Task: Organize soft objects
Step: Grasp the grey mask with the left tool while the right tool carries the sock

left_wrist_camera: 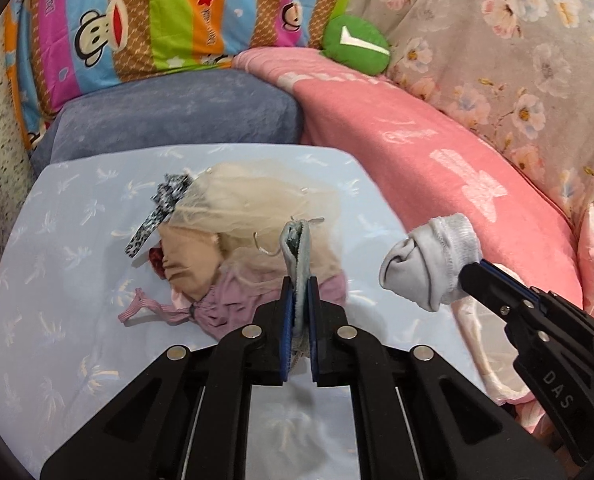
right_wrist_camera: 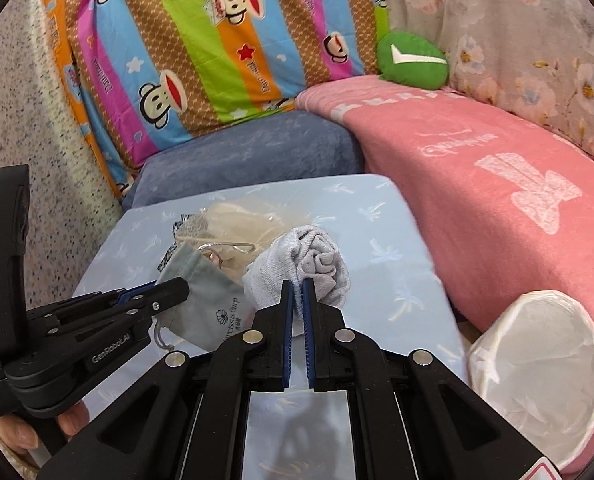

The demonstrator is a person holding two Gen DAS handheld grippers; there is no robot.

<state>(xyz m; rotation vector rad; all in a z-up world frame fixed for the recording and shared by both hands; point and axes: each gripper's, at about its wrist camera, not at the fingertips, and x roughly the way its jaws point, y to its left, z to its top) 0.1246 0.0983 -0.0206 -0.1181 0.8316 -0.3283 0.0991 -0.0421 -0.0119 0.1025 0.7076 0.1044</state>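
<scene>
Left claw (left_wrist_camera: 299,312) clamps pouch (left_wrist_camera: 296,264), right claw (right_wrist_camera: 297,312) clamps sock (right_wrist_camera: 309,268), both above blue pad (left_wrist_camera: 57,280). I keep grips firm, carry toward white bin (right_wrist_camera: 537,364), avoid snagging pile (left_wrist_camera: 257,216).

Two grippers were counted, a left gripper (left_wrist_camera: 300,300) and a right gripper (right_wrist_camera: 297,300). One grey pouch (right_wrist_camera: 207,300) and one rolled grey sock (right_wrist_camera: 317,260) were counted. One heap (left_wrist_camera: 241,240) of soft items was seen on the one pale blue board (left_wrist_camera: 57,260); its pieces could not be counted with certainty, though one leopard-print strip (left_wrist_camera: 153,220) and one mauve cloth (left_wrist_camera: 233,300) were made out. One blue cushion (left_wrist_camera: 177,116), one pink blanket (left_wrist_camera: 437,160), one striped monkey-print cloth (left_wrist_camera: 157,12), one floral cloth (left_wrist_camera: 517,60), one green plush (left_wrist_camera: 355,44) and one white-lined basket (right_wrist_camera: 537,372) were counted.
</scene>
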